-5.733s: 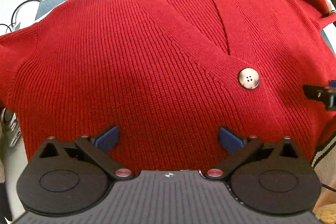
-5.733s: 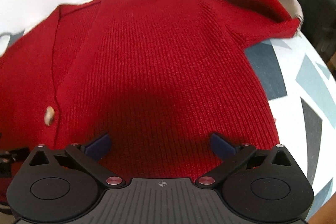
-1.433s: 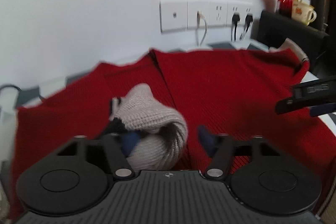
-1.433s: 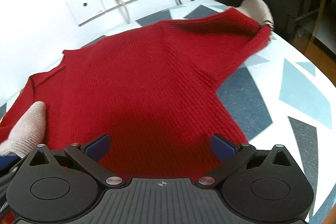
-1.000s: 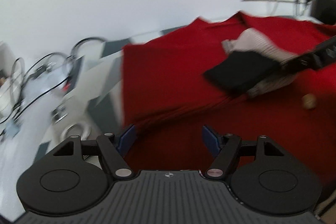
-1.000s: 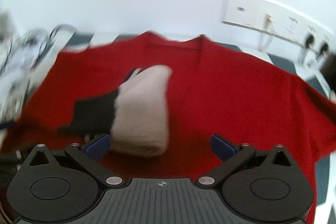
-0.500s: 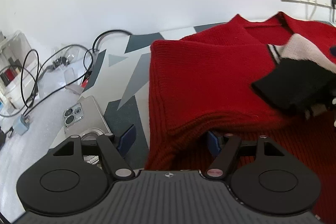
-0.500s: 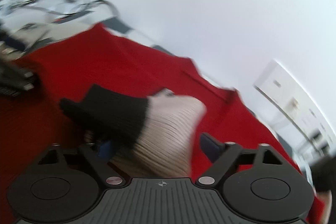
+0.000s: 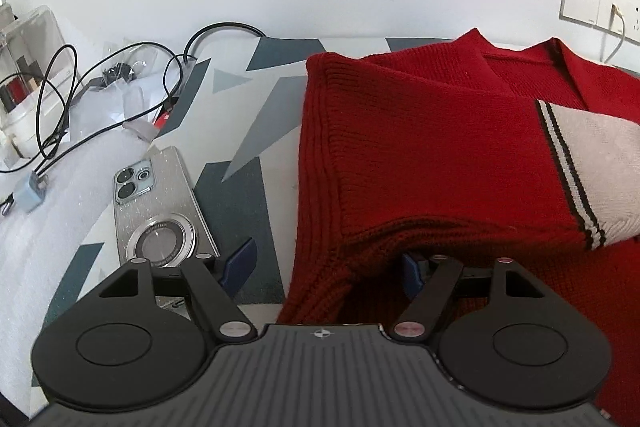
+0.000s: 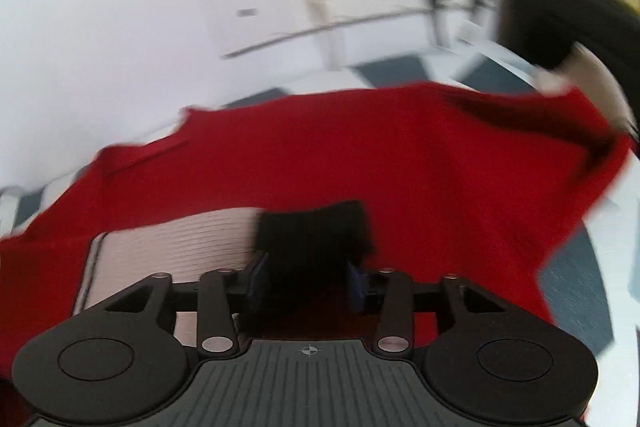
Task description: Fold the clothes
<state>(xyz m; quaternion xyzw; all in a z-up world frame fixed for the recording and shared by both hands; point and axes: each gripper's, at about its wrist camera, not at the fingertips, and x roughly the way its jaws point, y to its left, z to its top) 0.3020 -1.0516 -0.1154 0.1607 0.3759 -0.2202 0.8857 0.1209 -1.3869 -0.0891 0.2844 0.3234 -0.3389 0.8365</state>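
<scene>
- Lying flat on the patterned table (image 9: 256,131): red cardigan (image 9: 432,147), collar toward the wall, left sleeve folded in across the chest, long axis running left to right.
- Resting on the body, pointing right: that sleeve's beige-and-black cuff (image 10: 312,227).
- Hovering at the cardigan's folded left edge: left gripper (image 9: 330,267), jaws spread wide, 1 finger over the table, the other tucked under the sleeve fold, holding nothing.
- Sitting right at the black cuff end: right gripper (image 10: 306,285), fingers part closed on either side; pinching or just straddling, cannot tell through the blur.
- Trailing off toward the far right: the other sleeve (image 10: 580,131), nearer the right gripper than the left.
</scene>
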